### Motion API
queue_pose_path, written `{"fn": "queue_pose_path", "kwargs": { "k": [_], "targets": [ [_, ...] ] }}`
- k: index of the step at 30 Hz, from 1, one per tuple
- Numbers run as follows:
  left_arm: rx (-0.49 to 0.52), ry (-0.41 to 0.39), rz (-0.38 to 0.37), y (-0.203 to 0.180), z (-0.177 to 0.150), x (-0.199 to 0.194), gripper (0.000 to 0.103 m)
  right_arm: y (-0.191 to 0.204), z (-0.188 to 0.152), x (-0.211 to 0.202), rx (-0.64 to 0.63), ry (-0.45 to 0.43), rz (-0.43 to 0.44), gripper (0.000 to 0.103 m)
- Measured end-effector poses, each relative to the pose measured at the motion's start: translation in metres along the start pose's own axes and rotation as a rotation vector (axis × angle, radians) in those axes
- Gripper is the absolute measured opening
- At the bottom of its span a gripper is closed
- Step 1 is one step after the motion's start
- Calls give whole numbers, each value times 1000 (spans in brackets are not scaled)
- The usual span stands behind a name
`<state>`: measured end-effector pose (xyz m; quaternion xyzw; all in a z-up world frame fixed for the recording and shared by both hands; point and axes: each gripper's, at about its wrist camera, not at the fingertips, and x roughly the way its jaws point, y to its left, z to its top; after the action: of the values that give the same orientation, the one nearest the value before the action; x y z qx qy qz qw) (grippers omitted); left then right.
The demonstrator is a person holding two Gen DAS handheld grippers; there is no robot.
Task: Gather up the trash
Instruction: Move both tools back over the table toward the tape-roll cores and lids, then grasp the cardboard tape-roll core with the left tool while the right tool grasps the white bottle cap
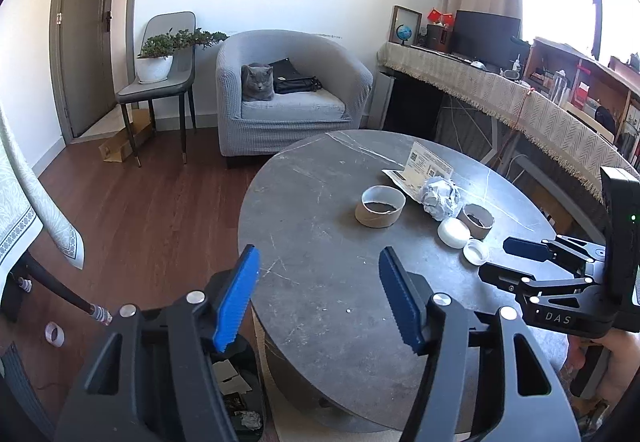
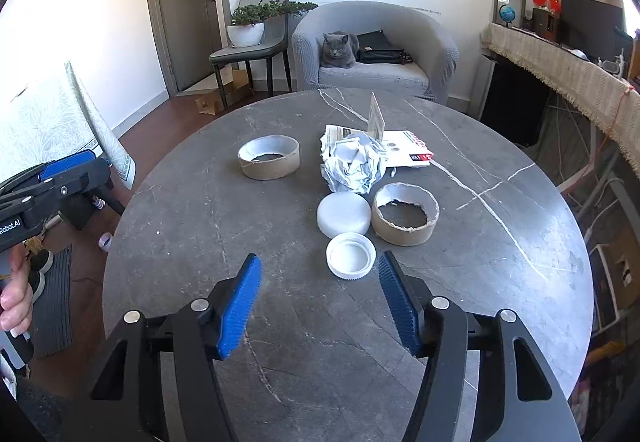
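Observation:
On the round dark stone table lies trash: two cardboard rings, a crumpled paper ball, a white round puck, a white cap and a printed leaflet. My right gripper is open and empty, and the cap lies just beyond its fingertips. My left gripper is open and empty over the table's near left edge, with the wide ring ahead of it. From the left wrist, the right gripper shows beside the cap.
A black bin holding paper scraps stands on the floor under my left gripper. Behind the table are a grey armchair with a cat and a chair with a potted plant. A cloth-covered sideboard runs along the right.

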<state>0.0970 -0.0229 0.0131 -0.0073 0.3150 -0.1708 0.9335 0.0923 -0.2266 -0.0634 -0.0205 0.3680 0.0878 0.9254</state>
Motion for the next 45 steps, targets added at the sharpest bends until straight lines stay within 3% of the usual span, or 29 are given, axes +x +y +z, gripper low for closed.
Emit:
{"fn": "queue_pose_path", "kwargs": {
  "k": [6,13,18,25,29,34,36,42,45],
  "targets": [
    [24,14,6,-9,0,11,60,-7,-5,11,1,34,2,45],
    [35,38,-5,-12,3,26,60,-6,0,16,-10,40,0,42],
    [44,61,-31,-14,5,38,59,-9,4,21,-7,60,-1,33],
    [81,83,-61,-22,6,51,59,-8,6,24,-20,63,7,30],
    [67,113,-126,-23,5,62,56,-11,7,19,-7,69,45,30],
    [161,164,-128,-38,2,79,56,-15,14,-6,28,18,129,30],
    [180,170,-139,-40,7,84,61,-15,16,-9,30,7,150,30],
    [299,208,-123,-50,19,106,67,-27,18,-4,58,11,169,30],
    [316,229,-155,-52,23,116,70,-34,18,-4,78,6,175,30]
  ]
}}
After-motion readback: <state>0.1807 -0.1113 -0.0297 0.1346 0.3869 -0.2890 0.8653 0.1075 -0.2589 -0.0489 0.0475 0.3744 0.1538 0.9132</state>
